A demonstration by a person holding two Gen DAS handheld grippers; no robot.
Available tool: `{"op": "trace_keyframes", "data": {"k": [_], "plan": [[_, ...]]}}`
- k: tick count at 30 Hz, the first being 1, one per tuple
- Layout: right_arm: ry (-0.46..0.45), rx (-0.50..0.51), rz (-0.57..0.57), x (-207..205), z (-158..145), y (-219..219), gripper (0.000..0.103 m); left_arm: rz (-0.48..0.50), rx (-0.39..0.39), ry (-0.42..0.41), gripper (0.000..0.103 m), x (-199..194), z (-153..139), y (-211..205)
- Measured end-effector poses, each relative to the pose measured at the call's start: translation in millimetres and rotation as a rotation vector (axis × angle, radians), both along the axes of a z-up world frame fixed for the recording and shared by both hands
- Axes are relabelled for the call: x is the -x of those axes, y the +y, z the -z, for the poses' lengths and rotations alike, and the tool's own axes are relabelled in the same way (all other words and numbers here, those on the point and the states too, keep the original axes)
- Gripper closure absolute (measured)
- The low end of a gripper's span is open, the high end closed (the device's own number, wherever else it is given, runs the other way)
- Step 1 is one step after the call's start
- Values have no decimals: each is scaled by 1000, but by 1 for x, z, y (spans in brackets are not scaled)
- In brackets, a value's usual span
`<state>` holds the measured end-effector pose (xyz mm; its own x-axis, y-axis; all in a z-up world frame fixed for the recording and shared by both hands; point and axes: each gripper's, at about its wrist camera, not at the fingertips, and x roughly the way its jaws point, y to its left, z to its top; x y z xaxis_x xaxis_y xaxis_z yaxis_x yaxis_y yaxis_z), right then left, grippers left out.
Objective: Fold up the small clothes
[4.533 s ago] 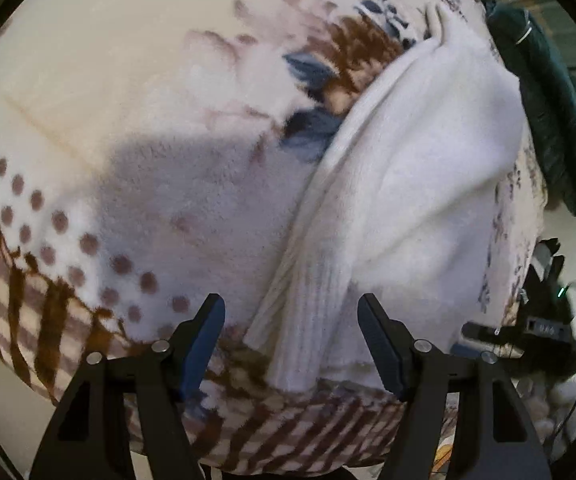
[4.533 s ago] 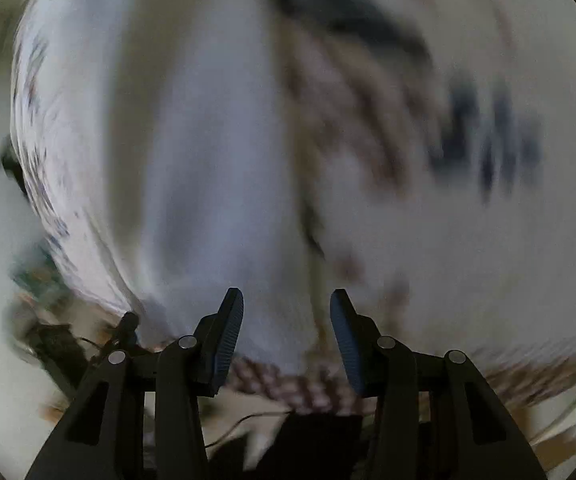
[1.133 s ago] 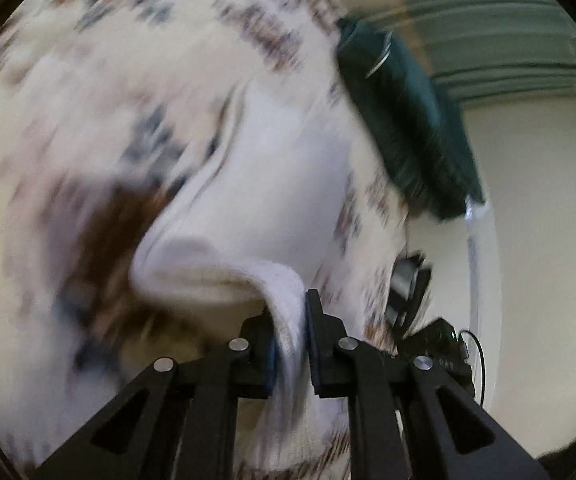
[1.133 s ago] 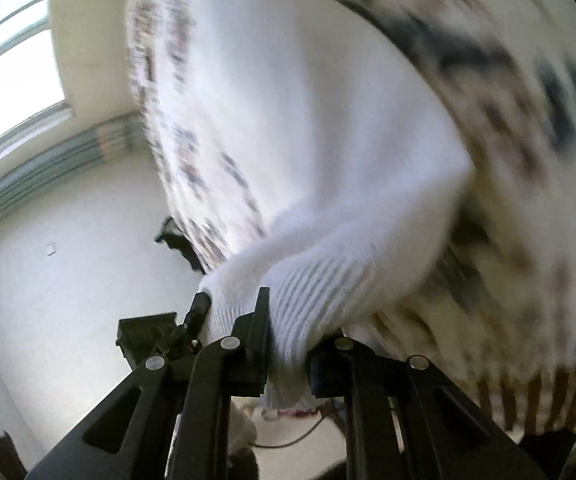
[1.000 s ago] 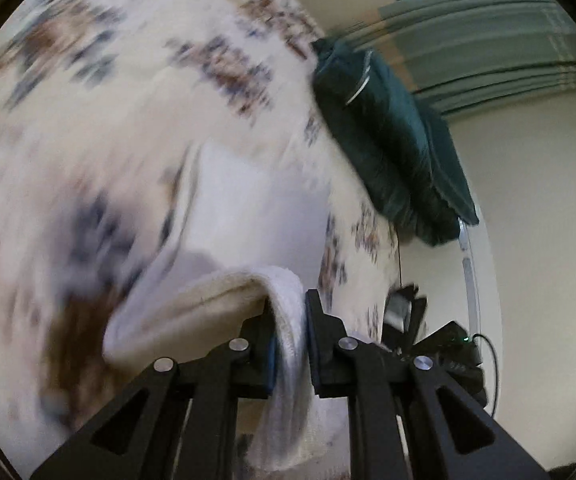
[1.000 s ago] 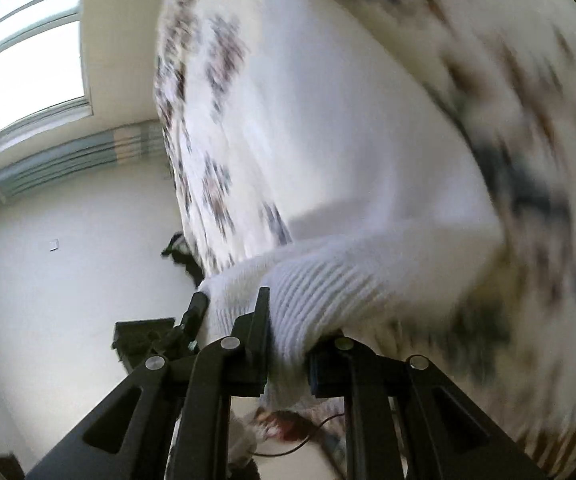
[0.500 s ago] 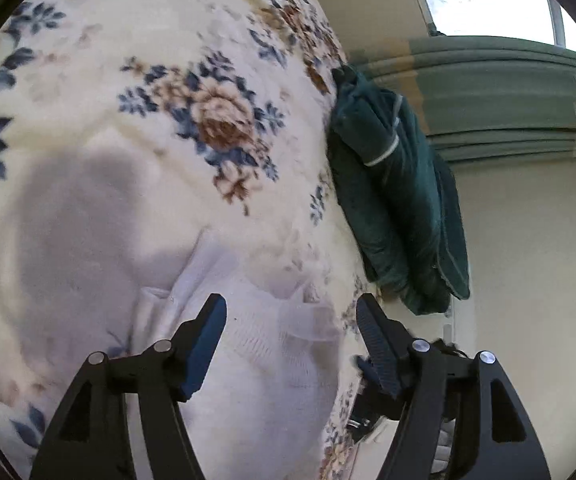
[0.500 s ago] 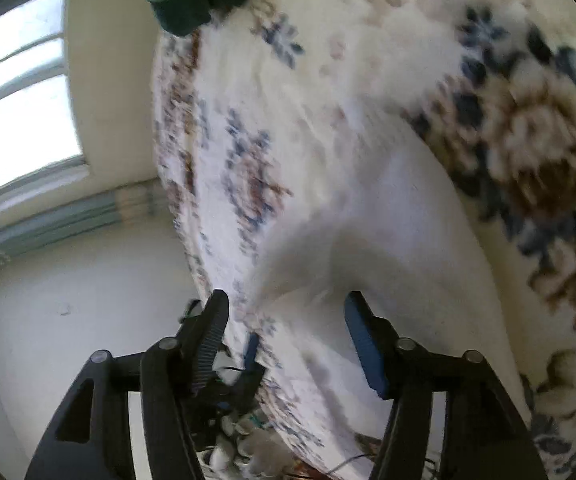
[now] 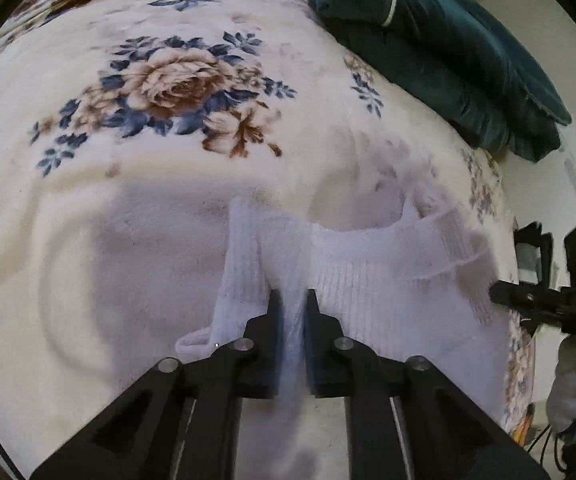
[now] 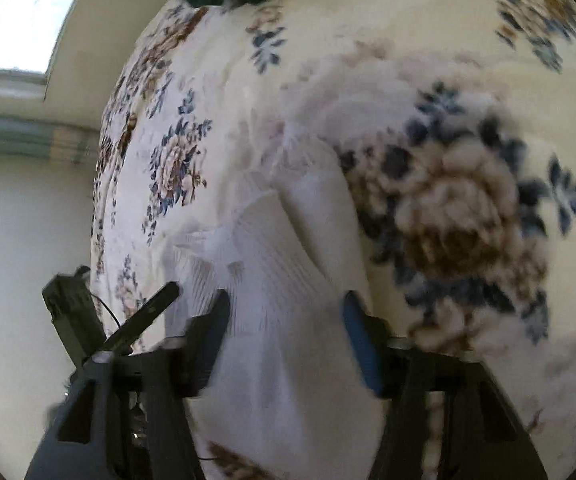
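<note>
White knit garment (image 9: 371, 280) lies crosswise on floral blanket (image 9: 160, 92).

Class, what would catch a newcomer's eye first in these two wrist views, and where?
A white ribbed garment lies low in the middle of both views, on a cream blanket. A big brown-and-blue rose print sits above it in the left view, and a dark green bundle lies at the blanket's far edge.

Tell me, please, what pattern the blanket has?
Cream blanket with brown roses and blue leaves; clearest in the left wrist view.
</note>
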<state>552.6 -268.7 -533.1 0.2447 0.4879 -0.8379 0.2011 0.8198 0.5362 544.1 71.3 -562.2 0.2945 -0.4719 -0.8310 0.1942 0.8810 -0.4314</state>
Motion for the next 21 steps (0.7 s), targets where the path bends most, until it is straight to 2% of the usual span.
{"op": "trace_keyframes", "data": {"k": [3,5,8,11,14,15,16,17,18,20,21], "plan": [[-70,44,24,-4,-15,-4,99,-74,98,-43,97,7,-21,25],[-99,50,52,-6,-26,-10,99,-138,146,-39,97,8,-28,45],[-107,89,91,-23,-28,-17,99,-218,150,7,96,-5,-16,69],[-32,118,100,-45,-6,-18,99,-213,158,85,96,-17,6,70],[70,142,59,-55,19,-14,98,-194,207,131,83,-12,14,68],[96,112,44,-55,24,-15,97,-202,197,143,66,-8,12,71],[110,76,31,-51,26,-18,95,-206,229,151,48,0,12,76],[118,59,22,-47,26,-20,80,-215,270,150,42,6,10,82],[117,34,11,-41,25,-24,52,-234,308,152,36,18,10,91],[103,-27,-6,-24,25,-33,26,-243,369,177,35,39,18,100],[112,-76,-21,-12,31,-38,24,-242,392,195,35,46,24,101]]}}
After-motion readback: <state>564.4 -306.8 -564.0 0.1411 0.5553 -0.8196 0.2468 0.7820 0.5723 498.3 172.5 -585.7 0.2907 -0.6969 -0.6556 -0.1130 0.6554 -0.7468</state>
